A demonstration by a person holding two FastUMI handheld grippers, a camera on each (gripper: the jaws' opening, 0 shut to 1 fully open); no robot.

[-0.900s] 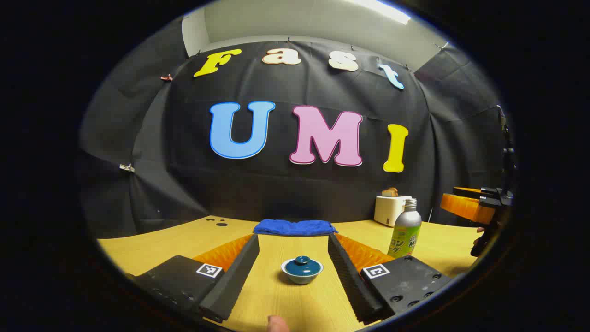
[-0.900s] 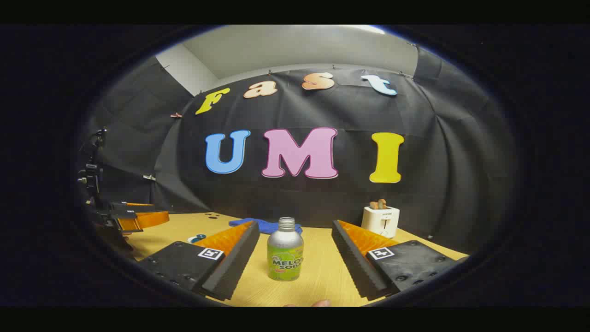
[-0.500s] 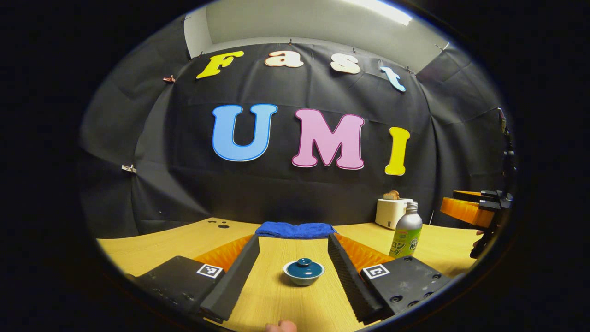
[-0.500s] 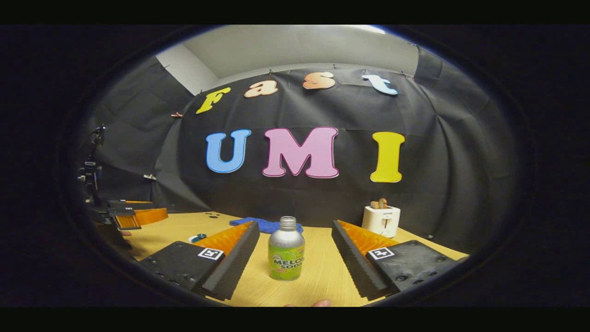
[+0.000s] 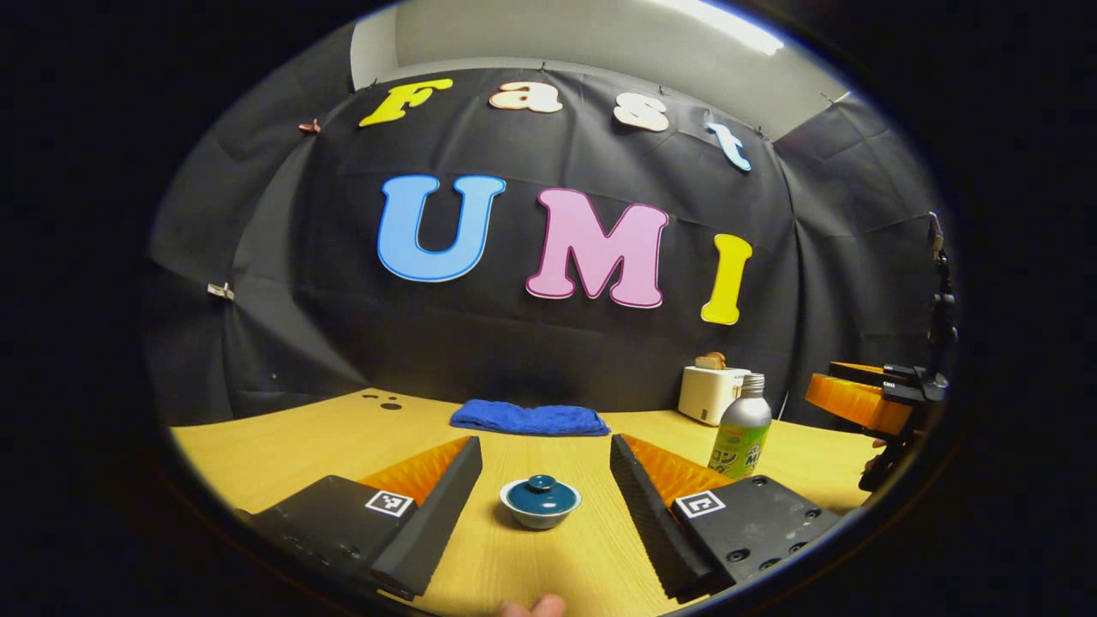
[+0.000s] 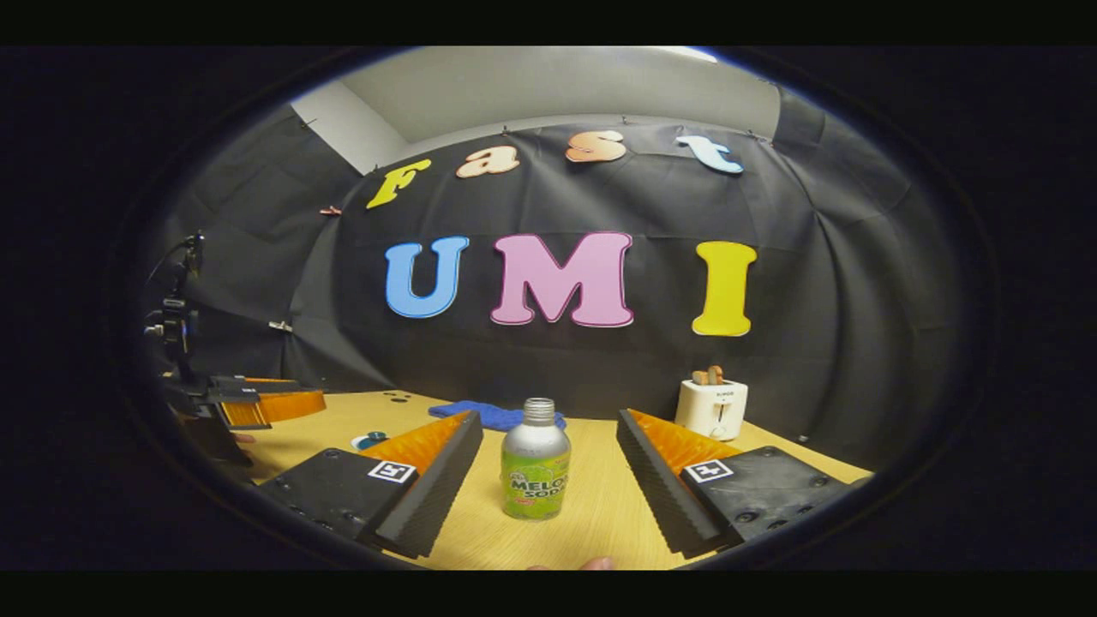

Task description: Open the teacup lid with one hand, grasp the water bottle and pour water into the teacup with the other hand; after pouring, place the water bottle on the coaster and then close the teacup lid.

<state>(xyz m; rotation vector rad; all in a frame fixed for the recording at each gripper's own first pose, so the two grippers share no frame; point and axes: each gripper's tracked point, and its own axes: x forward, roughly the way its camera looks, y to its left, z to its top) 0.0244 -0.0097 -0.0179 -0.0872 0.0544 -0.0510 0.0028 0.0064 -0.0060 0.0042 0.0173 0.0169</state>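
Left gripper (image 5: 545,506) level, low over table (image 5: 300,437), spread around lidded teacup (image 5: 540,501); right gripper (image 6: 548,488) level, spread around upright water bottle (image 6: 536,463), touching neither.

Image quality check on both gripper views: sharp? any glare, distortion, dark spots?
Left gripper view: strong fisheye bend, the table edge curves; teacup sharp, soft shadow beneath it; ceiling light blown out at top right. Right gripper view: softer and dimmer overall; water bottle clear enough, mild sheen on its metal shoulder; toaster slightly soft; edges fall off to dark.
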